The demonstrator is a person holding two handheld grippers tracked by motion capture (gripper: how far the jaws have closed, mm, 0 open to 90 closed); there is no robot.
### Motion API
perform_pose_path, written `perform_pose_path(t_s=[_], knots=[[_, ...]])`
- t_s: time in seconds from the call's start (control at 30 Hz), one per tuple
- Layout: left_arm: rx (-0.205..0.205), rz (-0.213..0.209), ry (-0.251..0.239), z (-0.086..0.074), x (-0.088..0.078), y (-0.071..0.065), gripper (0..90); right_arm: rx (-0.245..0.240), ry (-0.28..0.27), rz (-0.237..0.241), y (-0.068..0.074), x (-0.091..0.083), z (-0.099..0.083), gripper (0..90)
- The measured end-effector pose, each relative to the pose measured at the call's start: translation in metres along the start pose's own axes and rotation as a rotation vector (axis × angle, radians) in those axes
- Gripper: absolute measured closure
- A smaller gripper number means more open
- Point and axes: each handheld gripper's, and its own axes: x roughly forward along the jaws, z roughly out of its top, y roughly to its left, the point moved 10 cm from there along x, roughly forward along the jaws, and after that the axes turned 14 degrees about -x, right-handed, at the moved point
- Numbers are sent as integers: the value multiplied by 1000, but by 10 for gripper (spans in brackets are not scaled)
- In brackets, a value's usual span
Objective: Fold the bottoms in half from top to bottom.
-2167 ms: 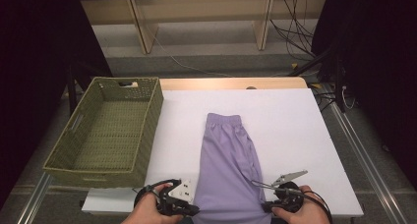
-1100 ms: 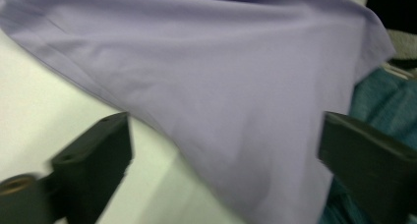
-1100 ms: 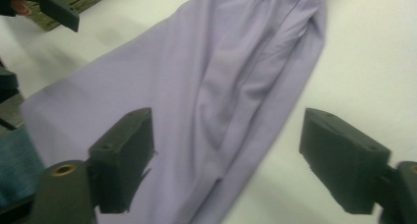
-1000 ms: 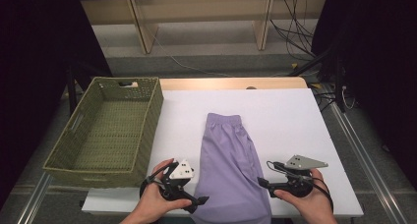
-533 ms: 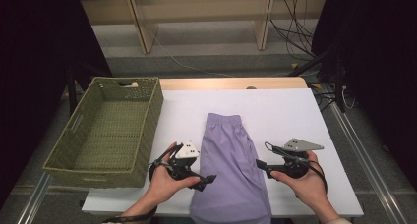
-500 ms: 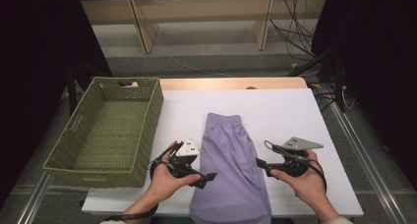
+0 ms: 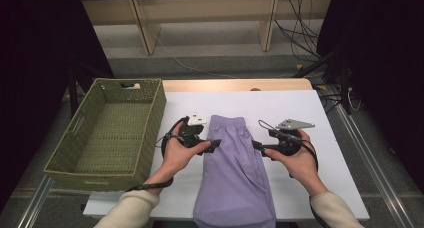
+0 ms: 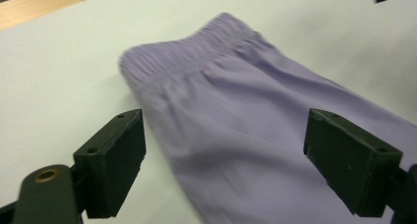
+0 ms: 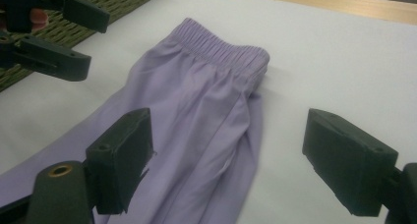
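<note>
Since the earlier frames both my hands have travelled up the table from its near edge, and they now flank the upper half of the lilac trousers (image 7: pixel 234 173). The left gripper (image 7: pixel 212 144) sits at the garment's left edge, the right gripper (image 7: pixel 256 147) at its right edge, both pointing inward toward the cloth.

The trousers lie flat on the white table (image 7: pixel 300 113), folded lengthwise. The long axis runs away from me, elastic waistband (image 7: pixel 227 121) at the far end, legs trailing over the near table edge.

Left gripper view: jaws wide apart, having just been closing a little. The cloth's left edge (image 8: pixel 162 135) lies in the gap between them, below the waistband. The pads are off the fabric, so nothing is held.

Right gripper view: jaws also wide apart. The cloth's right edge (image 9: pixel 251 150) lies in the gap, nearer the left pad, with bare table toward the other. No grip here either.

Room: open white table to the right of the trousers and beyond the waistband up to the wooden strip (image 7: pixel 235 84). On the left, the green woven basket (image 7: pixel 155 123) stands near my left hand (image 7: pixel 177 153), with a narrow lane of table between it and the cloth.
</note>
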Motion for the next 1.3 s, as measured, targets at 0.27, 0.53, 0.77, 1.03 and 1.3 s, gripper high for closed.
perform_pose_path(t_s=[0.27,0.53,0.77,1.03,1.3], knots=[[-55,56,27,21,25,24,218,48,47,-20,-27,38,12,234],[-187,81,63,31,55,45,257,81,114,-5,-40,78,20,282],[-209,80,71,31,64,49,398,86,203,4,-48,102,12,385],[-217,100,101,23,72,51,490,109,244,5,-47,116,0,421],[-222,79,160,13,79,50,537,131,256,23,-44,123,0,436]])
